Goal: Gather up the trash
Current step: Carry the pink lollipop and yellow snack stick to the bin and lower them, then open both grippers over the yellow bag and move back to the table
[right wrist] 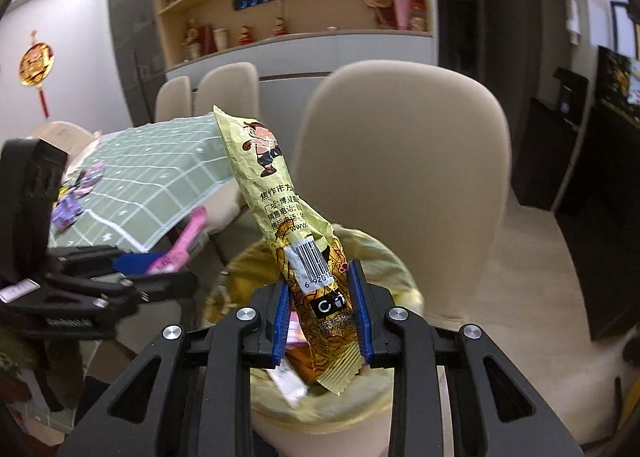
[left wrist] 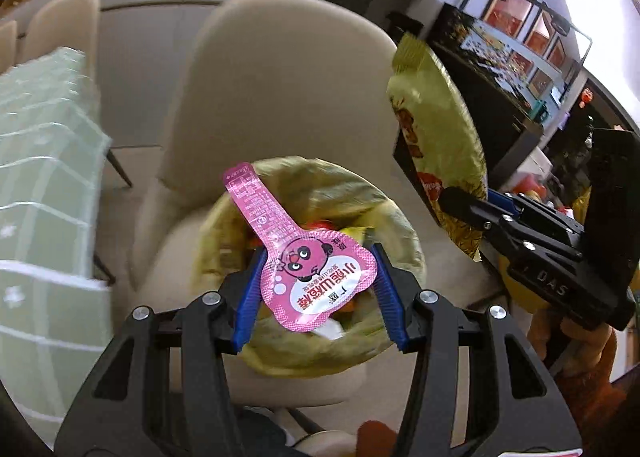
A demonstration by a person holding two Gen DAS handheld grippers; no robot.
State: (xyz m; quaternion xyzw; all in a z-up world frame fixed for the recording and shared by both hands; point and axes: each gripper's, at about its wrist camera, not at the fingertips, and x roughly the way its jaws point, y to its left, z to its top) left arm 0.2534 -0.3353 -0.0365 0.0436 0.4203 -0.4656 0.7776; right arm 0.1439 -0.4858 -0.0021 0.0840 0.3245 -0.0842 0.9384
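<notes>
Over the lined trash bin (left wrist: 320,257) on a chair, my left gripper (left wrist: 318,277) clamps a pink lollipop wrapper (left wrist: 308,269) while my right gripper (right wrist: 322,313) clamps a yellow snack bag (right wrist: 296,241). Drop-off step; next, I judge, both jaws must part.

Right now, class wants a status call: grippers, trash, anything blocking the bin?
Left gripper shut on pink wrapper. Right gripper shut on yellow wrapper. Both over bin on chair. Nothing blocking.
</notes>
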